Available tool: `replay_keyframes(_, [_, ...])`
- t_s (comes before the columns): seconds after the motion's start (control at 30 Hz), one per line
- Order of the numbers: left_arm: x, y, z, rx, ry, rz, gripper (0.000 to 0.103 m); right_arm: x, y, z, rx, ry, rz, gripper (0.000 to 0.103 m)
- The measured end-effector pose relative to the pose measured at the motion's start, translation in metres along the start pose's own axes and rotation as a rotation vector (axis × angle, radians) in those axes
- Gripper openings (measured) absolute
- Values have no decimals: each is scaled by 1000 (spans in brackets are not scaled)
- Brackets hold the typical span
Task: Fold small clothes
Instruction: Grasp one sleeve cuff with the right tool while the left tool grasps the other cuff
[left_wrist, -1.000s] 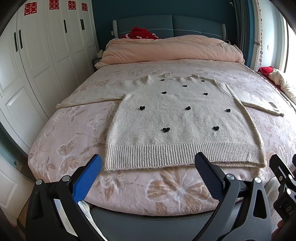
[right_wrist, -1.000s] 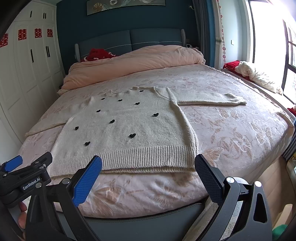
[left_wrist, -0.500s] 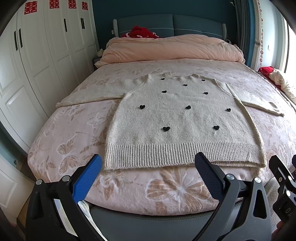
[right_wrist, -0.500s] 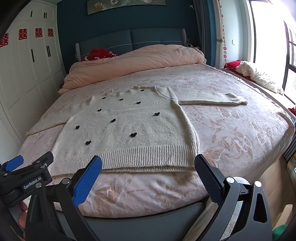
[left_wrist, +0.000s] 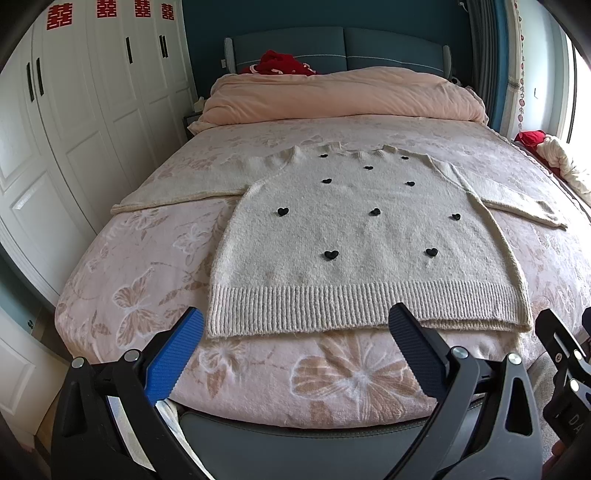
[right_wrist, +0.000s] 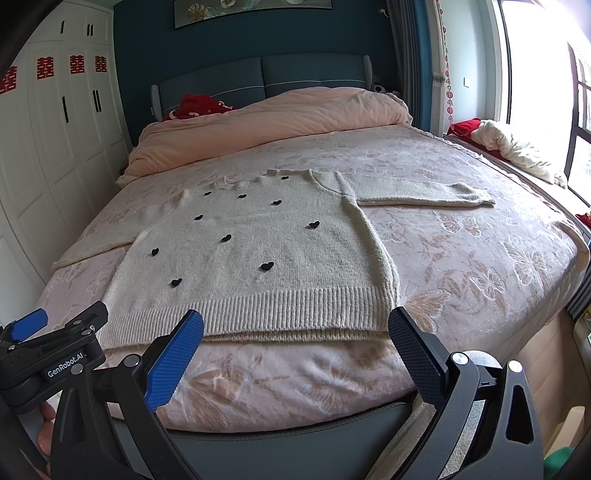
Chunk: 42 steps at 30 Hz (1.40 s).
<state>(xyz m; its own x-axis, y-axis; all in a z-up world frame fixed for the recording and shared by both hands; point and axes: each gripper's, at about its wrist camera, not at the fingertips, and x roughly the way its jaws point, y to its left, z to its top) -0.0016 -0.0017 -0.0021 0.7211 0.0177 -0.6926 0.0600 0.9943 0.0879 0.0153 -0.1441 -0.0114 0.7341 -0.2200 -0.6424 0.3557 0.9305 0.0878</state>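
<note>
A cream knit sweater (left_wrist: 354, 236) with small black hearts lies flat on the bed, front up, both sleeves spread sideways, ribbed hem toward me. It also shows in the right wrist view (right_wrist: 258, 254). My left gripper (left_wrist: 295, 325) is open and empty, just short of the hem's left half. My right gripper (right_wrist: 295, 325) is open and empty, just short of the hem's right half. The left gripper's body (right_wrist: 51, 354) shows at the left edge of the right wrist view.
The bed (left_wrist: 147, 295) has a pink floral cover and a rolled pink duvet (left_wrist: 343, 96) at the headboard. White wardrobe doors (left_wrist: 74, 129) stand to the left. A window seat with white and red cloth (right_wrist: 513, 147) is on the right.
Both views have shifted slightly, the sweater sitting a little higher in the frames. The sweater has not moved and both grippers stay open.
</note>
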Motion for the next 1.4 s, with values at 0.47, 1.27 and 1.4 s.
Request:
replay_keyframes(0.47, [13,2,-4,-35,58,-77,98,22,-20,-6,16,40,5,98])
replay_keyframes(1.27, [150,-11,43,-93,198,-102,98,347,-408,180,618,180,-285,98])
replay_keyframes(1.4, [167,-13,46,-98,215,-108,98,367,-420,182,657,161,-287,75])
